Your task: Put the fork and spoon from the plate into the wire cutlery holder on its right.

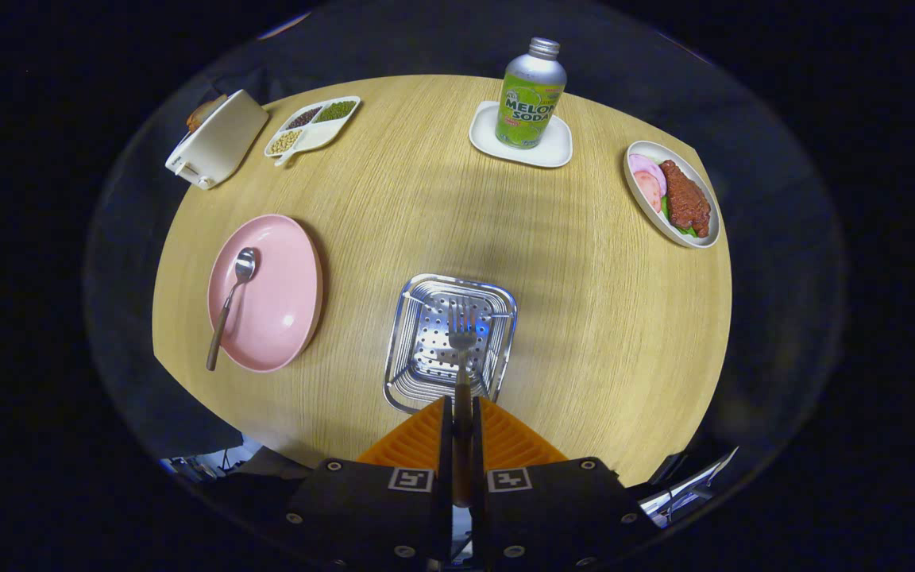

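Now, what we see, line by line:

Hand-held gripper [463, 413]: we see its two fingers closed tight on the handle of the fork, one on each side.

Fork [462, 338]: we see it gripped by its handle, tines pointing ahead of the fingers and hanging over the open top of the wire cutlery holder; whether the tines touch the holder's floor we cannot tell.

Wire cutlery holder [418, 349]: we find it just ahead of the fingers, standing on the surface to the right of the pink plate, with a perforated bottom.

Spoon [231, 302]: we see it lying on the pink plate, bowl away from us, its handle reaching over the near rim.

Pink plate [283, 302]: it sits left of the holder, near but apart.

Surface [584, 318]: we see light wood grain, round-edged.

Farther back: we note a toaster [215, 139], a divided dish [314, 127] of beans, a soda bottle [531, 94] on a white tray [557, 147], and a food plate [673, 195].
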`<state>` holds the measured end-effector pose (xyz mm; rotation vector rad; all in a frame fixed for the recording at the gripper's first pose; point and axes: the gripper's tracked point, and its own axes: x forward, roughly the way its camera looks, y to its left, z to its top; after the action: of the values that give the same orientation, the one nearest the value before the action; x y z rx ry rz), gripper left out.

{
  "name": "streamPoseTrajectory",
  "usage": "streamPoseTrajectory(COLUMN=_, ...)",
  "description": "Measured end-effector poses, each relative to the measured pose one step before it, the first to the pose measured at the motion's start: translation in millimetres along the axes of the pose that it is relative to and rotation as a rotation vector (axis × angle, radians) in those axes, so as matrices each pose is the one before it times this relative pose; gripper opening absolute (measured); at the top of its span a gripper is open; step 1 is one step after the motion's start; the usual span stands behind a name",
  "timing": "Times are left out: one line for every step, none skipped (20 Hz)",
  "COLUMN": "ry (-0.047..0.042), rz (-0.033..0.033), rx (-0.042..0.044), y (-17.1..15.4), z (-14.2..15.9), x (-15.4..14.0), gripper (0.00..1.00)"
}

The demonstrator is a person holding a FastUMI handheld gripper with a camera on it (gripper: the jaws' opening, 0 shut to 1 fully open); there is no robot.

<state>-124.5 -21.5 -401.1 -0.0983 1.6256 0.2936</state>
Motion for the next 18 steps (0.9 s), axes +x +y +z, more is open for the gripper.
streamPoseTrajectory(ry=-0.02547, rz=0.0065, rx=0.0092, y=1.17, z=3.89, x=1.2, gripper=0.11)
streamPoseTrajectory(ry=-0.03174, rz=-0.0052, rx=0.00738, y=-0.9, z=6.04, x=-1.33, gripper=0.12)
streamPoseTrajectory(ry=-0.03482, rz=-0.00646, rx=0.01094, y=-0.09, z=5.92, x=-1.78, gripper=0.12)
streamPoseTrajectory(ry=-0.03625, rz=-0.00419, rx=0.0119, y=0.69, z=5.97, x=-2.83, gripper=0.12)
streamPoseTrajectory(ry=-0.03147, rz=-0.0066, rx=0.01466, y=1.29, z=3.32, x=-3.66, gripper=0.12)
streamPoseTrajectory(ry=-0.02488, rz=0.00549, rx=0.00819, y=4.3, z=0.9, x=-4.27, gripper=0.14)
streamPoseTrajectory(ry=-0.02492, rz=0.00616, rx=0.00202, y=5.03, z=1.86, x=-5.43, gripper=0.19)
streamPoseTrajectory(ry=-0.03034, rz=0.00512, rx=0.00041, y=5.48, z=4.03, x=-4.38, gripper=0.31)
streamPoseTrajectory(ry=-0.02263, rz=0.00337, rx=0.00458, y=6.0, z=0.23, x=-2.6, gripper=0.44)
streamPoseTrajectory(ry=-0.01316, rz=0.0063, rx=0.01511, y=8.0, z=-0.67, x=-4.14, gripper=0.57)
streamPoseTrajectory(ry=-0.00859, rz=0.01502, rx=0.02071, y=10.43, z=-0.83, x=-4.05, gripper=0.62)
streamPoseTrajectory(ry=-0.01071, rz=0.02106, rx=0.02235, y=11.38, z=0.42, x=-2.76, gripper=0.75)
streamPoseTrajectory(ry=-0.01569, rz=0.02035, rx=0.01976, y=11.66, z=1.65, x=-2.7, gripper=0.81)
streamPoseTrajectory(ry=-0.02195, rz=0.01287, rx=0.01716, y=9.28, z=2.41, x=-1.66, gripper=0.88)
streamPoseTrajectory(ry=-0.01218, rz=0.00372, rx=0.01171, y=7.64, z=0.77, x=-0.89, gripper=0.9)
streamPoseTrajectory(ry=-0.00497, rz=0.00361, rx=0.00732, y=7.84, z=-1.8, x=0.52, gripper=0.93)
streamPoseTrajectory(ry=0.00455, rz=0.00294, rx=0.00367, y=8.18, z=-2.62, x=0.35, gripper=0.94)
streamPoseTrajectory(ry=0.00493, rz=0.00523, rx=0.00265, y=8.43, z=-2.71, x=0.94, gripper=0.94)
